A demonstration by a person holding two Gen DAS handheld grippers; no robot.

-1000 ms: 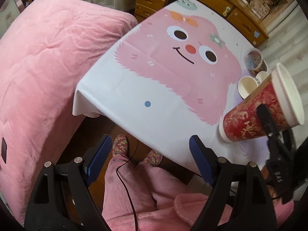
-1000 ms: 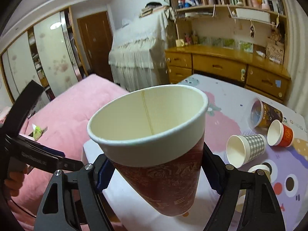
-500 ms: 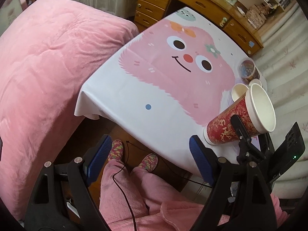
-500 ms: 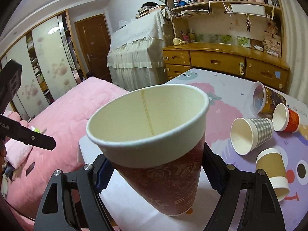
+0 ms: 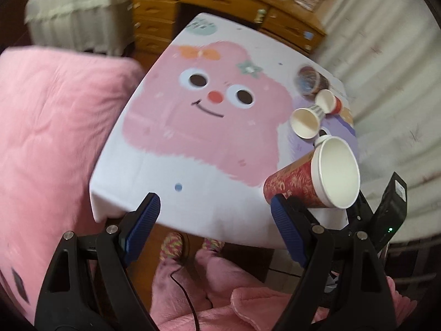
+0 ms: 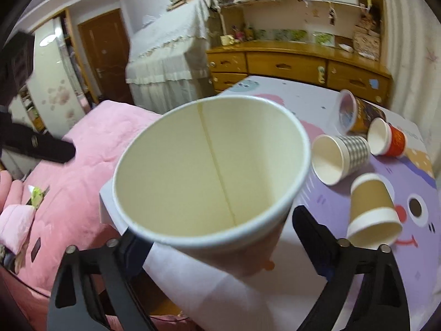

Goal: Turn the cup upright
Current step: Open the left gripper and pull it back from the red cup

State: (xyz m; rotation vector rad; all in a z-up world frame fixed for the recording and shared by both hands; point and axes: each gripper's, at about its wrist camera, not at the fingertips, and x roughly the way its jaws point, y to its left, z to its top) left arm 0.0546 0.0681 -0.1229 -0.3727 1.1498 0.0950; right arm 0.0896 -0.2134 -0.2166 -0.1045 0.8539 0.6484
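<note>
Cup (image 6: 212, 171) first: we see the red cup with its white mouth up, base at the near right corner of the table (image 5: 165, 182), between the fingers of the right gripper (image 6: 220, 237); whether these still pinch it we cannot tell. The left gripper (image 5: 212, 220) hangs with its jaws spread and bare before the table edge. Four more cups (image 6: 339, 162) lie tipped beyond.

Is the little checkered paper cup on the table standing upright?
No, the checkered cup lies on its side on the table, its open mouth facing the camera.
</note>
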